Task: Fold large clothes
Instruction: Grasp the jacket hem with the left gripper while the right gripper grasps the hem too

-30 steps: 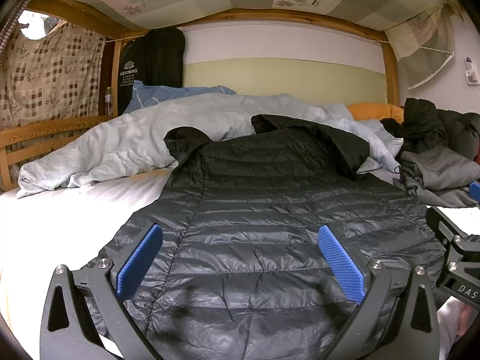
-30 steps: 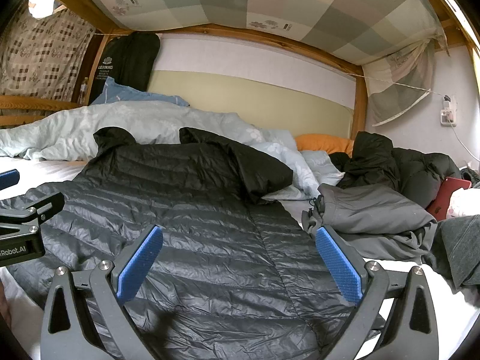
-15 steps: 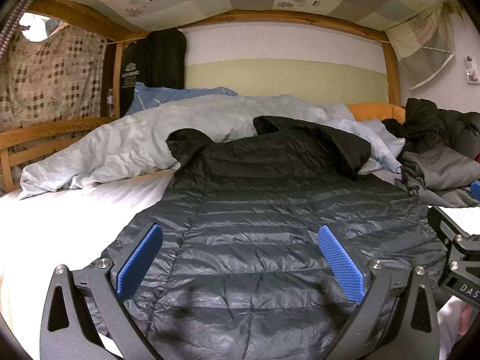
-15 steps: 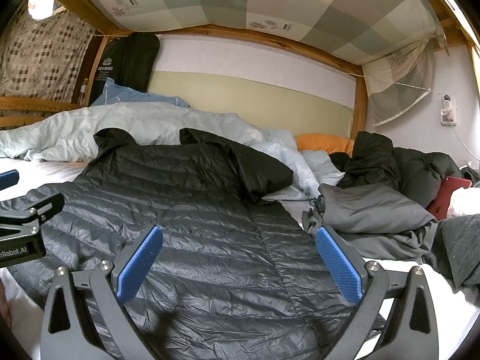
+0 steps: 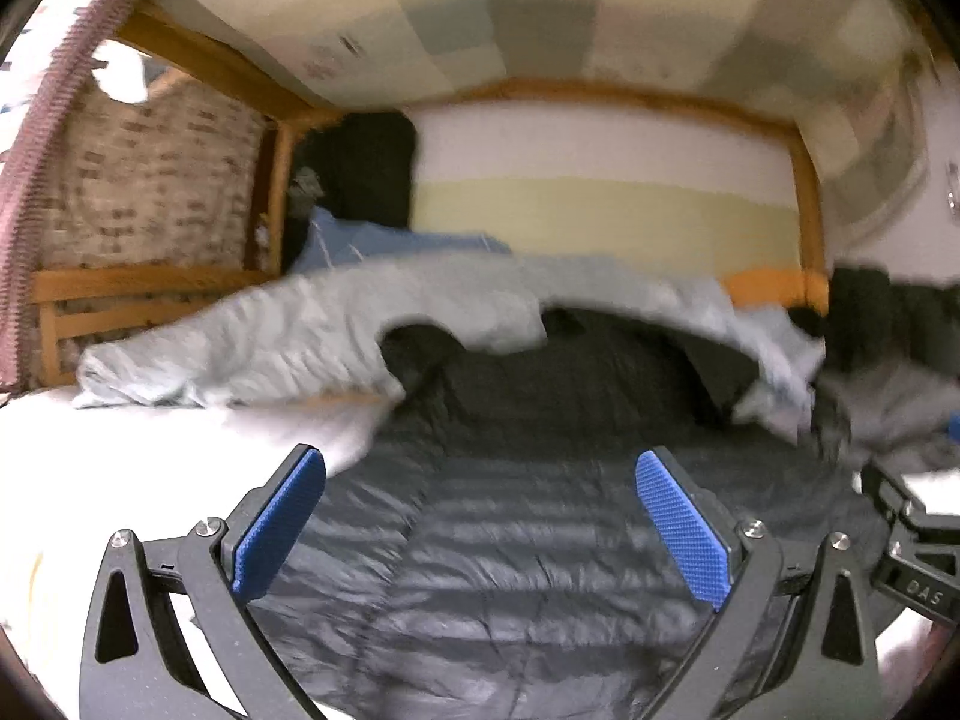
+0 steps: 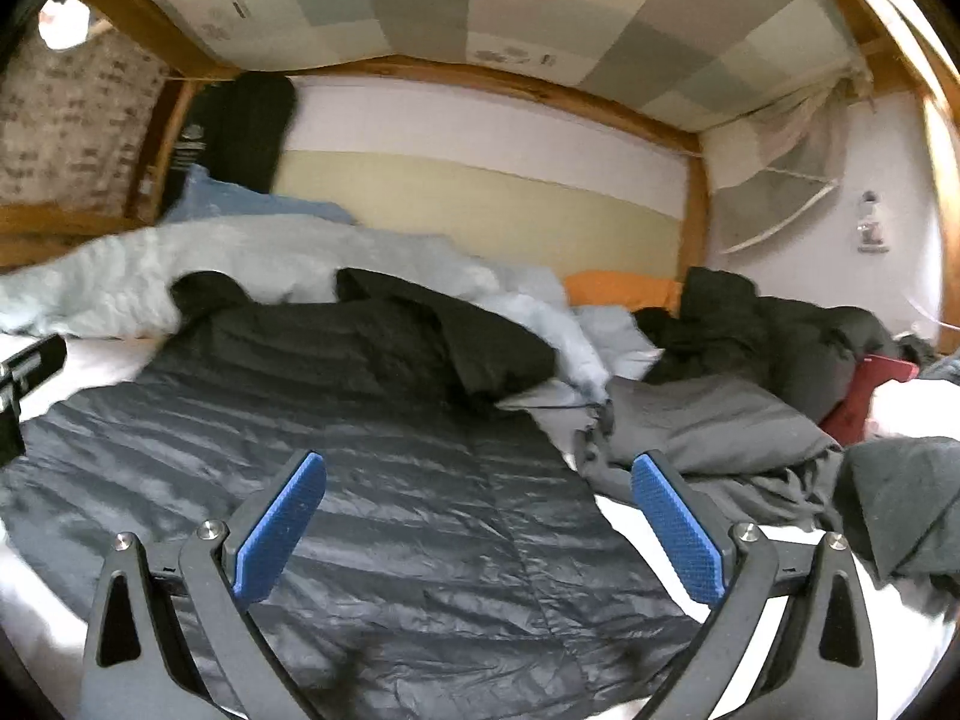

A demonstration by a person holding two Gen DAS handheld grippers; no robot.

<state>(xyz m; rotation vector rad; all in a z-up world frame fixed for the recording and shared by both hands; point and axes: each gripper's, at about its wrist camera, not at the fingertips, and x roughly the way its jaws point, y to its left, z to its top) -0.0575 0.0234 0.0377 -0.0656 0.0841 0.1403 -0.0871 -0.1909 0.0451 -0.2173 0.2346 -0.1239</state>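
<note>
both cams tilted up since earlier, blurred; left gripper (image 5: 480, 525) and right gripper (image 6: 478, 525) jaws apart, empty, over puffer jacket (image 6: 384, 480).

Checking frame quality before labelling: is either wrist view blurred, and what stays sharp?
Left wrist view: heavy motion blur smears the down jacket and quilt; the left gripper looks crisp. Right wrist view: milder blur, jacket quilting readable, right gripper sharp. Both show fisheye bending.

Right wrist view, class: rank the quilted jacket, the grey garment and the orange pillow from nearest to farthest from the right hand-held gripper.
1. Quilted jacket, directly under the right hand-held gripper.
2. Grey garment, ahead to the right.
3. Orange pillow, far back by the wall.
</note>
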